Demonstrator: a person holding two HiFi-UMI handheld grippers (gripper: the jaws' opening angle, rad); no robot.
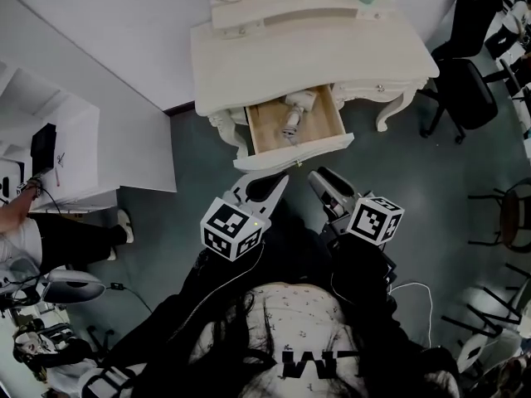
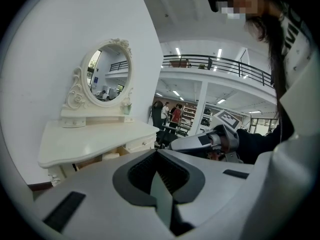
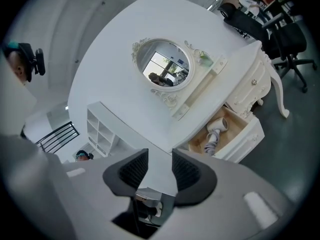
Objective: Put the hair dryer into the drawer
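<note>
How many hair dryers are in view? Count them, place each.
1. The hair dryer lies in the open drawer of the white dressing table; closed drawers might hide others.

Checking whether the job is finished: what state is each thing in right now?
Cream dressing-table drawer: pulled open.
White hair dryer: lying inside the drawer.
Left gripper: shut, empty.
Right gripper: jaws apart, nothing between them.

Before me a white dressing table [image 1: 315, 48] with an oval mirror [image 2: 111, 73] stands against a white wall [image 1: 124, 31] on dark grey-green floor [image 1: 398, 189]. Black office chairs [image 1: 469, 89] stand to my right. Ceiling strip lights [image 2: 178, 51] glow beyond a balcony railing [image 2: 220, 64].
</note>
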